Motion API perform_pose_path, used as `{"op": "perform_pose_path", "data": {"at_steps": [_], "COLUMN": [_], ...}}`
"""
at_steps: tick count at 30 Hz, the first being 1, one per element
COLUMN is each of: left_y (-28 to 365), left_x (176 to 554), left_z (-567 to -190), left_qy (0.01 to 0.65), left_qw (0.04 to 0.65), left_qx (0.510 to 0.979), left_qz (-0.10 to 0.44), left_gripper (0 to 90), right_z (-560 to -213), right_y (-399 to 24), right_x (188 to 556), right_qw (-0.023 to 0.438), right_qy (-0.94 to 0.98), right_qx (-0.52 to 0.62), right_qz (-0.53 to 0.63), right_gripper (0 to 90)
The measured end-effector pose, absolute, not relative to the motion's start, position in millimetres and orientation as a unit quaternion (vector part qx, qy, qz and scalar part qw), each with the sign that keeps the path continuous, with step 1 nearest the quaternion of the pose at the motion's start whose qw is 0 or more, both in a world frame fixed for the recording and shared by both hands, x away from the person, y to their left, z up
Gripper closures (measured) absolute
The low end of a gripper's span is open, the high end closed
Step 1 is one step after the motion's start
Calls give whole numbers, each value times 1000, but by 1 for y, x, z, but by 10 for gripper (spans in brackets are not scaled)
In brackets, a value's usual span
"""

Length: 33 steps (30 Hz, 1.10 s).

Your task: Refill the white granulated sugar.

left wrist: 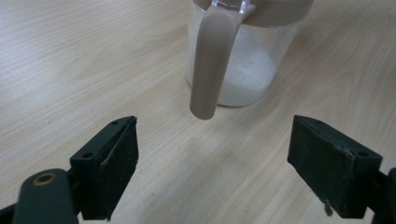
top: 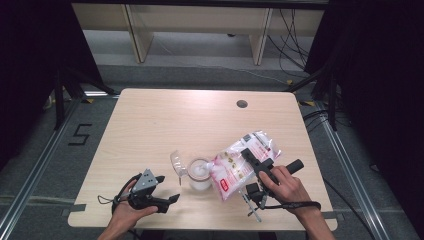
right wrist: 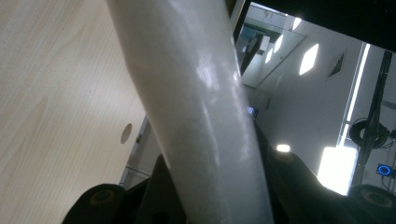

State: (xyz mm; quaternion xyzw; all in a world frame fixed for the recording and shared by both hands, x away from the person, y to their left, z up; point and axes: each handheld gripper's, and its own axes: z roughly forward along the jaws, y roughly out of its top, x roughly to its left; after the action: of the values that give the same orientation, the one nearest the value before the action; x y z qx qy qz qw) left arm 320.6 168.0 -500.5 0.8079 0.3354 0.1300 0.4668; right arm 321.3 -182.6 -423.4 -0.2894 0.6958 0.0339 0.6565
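Note:
A clear jar with white granules inside stands near the table's front middle, its clear lid flipped open to the left. My right gripper is shut on a pink-and-white bag, which is tilted with its lower end at the jar's mouth. In the right gripper view the pale bag runs between the jaws of that gripper. My left gripper rests open on the table left of the jar. In the left gripper view the jar and its taupe handle stand just beyond the open gripper.
The light wooden table has a round cable hole at its far right. Black curtains hang at both sides, and a pale shelf unit stands on the floor beyond the table.

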Motion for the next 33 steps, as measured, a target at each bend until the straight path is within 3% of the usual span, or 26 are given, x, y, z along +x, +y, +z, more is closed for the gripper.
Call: {"op": "perform_pose_path", "data": {"at_steps": [33], "left_y": [169], "left_x": [320], "left_z": [-500], "left_qy": [339], "left_qw": [462], "left_qx": [809], "left_qz": [130], "left_gripper": [159], "right_z": [-438], "right_y": [-202], "right_x": [336], "right_qw": [579], "right_qy": [769], "right_qx": [-177], "right_qz": [205], "right_gripper": [826]}}
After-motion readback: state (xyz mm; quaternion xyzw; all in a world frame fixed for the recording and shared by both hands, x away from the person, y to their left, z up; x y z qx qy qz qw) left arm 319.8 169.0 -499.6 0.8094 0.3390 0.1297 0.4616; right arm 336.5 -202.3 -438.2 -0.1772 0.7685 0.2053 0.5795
